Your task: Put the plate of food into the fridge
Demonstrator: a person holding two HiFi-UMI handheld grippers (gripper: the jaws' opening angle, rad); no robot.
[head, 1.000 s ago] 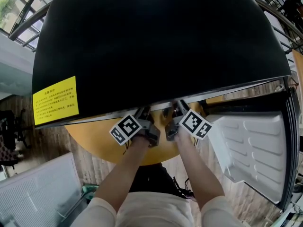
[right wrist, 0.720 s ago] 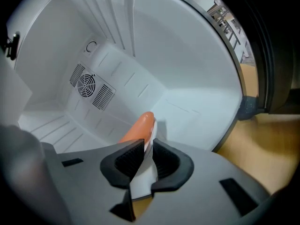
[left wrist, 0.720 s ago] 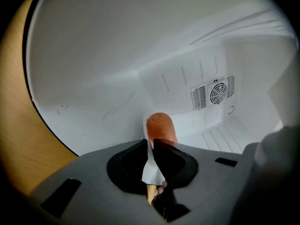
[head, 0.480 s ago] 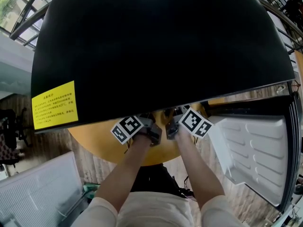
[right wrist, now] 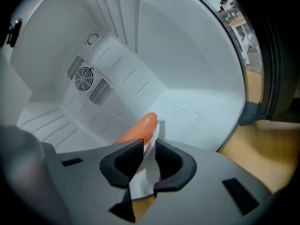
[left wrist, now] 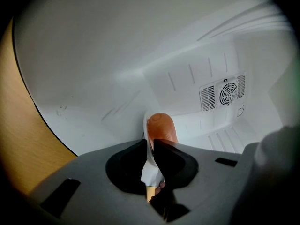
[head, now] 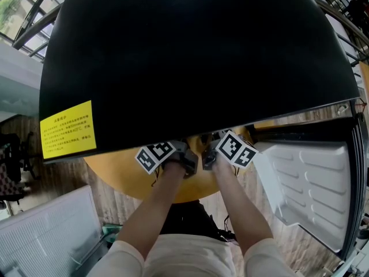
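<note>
Grey, black-padded left tongs [left wrist: 151, 150] and right tongs [right wrist: 149, 154], black-and-white marker cubes [head: 154, 156] — pale garment [head: 184, 258].

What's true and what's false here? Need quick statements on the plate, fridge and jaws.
1. The fridge door stands open. True.
2. The plate carries a sausage. True.
3. The left gripper is empty. False: its jaws are clamped on the plate rim.
4. The label on the fridge is red. False: the label is yellow.
5. The right gripper has the plate rim between its jaws. True; those jaws are opening.
</note>
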